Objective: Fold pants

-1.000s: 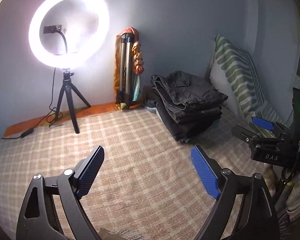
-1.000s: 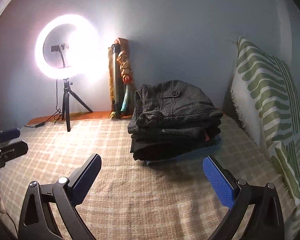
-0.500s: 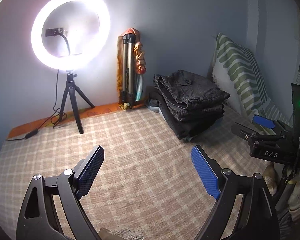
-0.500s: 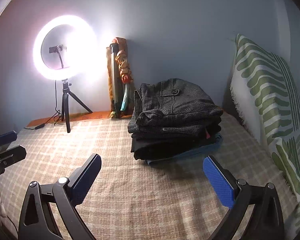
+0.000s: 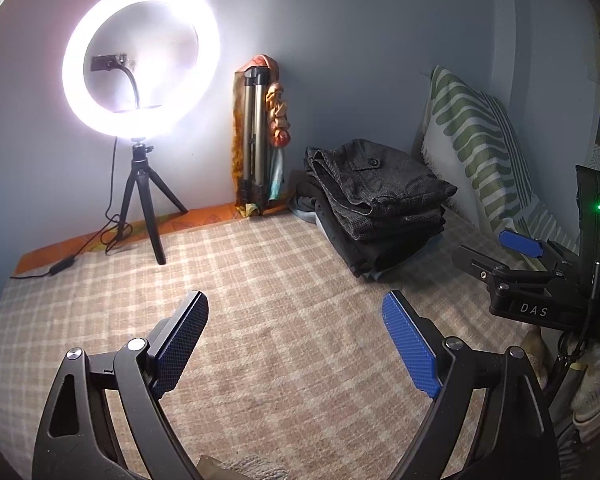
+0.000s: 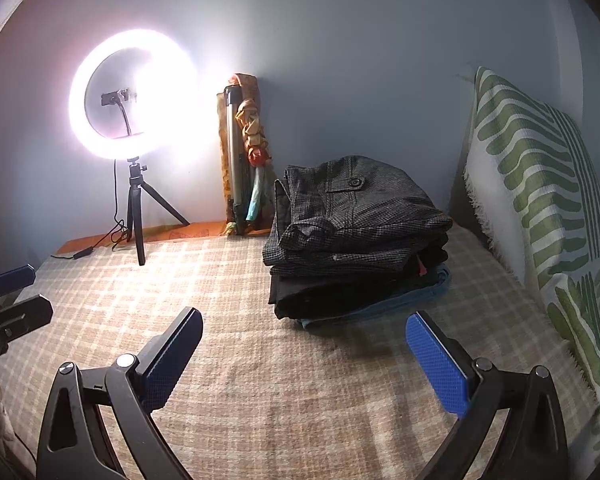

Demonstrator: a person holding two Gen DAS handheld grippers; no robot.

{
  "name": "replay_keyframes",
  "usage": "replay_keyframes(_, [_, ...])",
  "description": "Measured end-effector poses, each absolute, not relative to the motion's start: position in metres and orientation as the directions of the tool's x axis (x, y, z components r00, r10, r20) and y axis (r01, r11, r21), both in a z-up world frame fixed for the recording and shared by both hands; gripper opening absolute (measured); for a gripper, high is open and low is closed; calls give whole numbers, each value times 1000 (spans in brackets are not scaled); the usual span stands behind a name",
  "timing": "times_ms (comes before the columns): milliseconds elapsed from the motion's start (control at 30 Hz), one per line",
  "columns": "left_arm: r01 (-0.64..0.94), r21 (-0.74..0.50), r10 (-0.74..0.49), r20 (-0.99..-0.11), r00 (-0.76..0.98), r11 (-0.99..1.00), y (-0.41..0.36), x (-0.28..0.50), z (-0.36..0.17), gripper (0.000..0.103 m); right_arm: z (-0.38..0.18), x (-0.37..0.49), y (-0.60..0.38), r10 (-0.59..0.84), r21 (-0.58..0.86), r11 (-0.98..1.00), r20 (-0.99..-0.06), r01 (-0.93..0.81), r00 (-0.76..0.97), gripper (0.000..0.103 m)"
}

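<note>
A stack of folded pants [image 5: 376,208] lies on the checked beige bedspread [image 5: 260,280] at the back right, with dark grey checked pants on top. It also shows in the right wrist view [image 6: 356,236], over black and blue pairs. My left gripper [image 5: 296,340] is open and empty above bare bedspread, short of the stack. My right gripper [image 6: 304,356] is open and empty, just in front of the stack. In the left wrist view the right gripper [image 5: 500,252] shows at the right edge. In the right wrist view the left gripper [image 6: 12,296] shows at the left edge.
A lit ring light on a small tripod [image 5: 140,184] stands at the back left, with its cable along the orange edge. A folded tripod and cloth [image 5: 260,140] lean on the blue wall. A green-striped pillow [image 6: 540,208] leans at the right.
Both grippers have drawn back and up a little from the stack, so more bedspread shows. Both stay open and empty.
</note>
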State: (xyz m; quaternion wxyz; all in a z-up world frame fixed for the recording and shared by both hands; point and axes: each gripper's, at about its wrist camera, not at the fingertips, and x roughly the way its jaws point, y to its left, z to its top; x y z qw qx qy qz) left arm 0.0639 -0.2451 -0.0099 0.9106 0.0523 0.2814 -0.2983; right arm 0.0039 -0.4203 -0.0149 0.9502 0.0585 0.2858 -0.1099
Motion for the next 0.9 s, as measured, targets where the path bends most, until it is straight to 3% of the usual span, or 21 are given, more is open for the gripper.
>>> replay_keyframes(900, [578, -74, -518, -544, 660, 813, -241, 61, -7, 89, -17, 7, -412, -160, 55, 972, -565, 230, 810, 103])
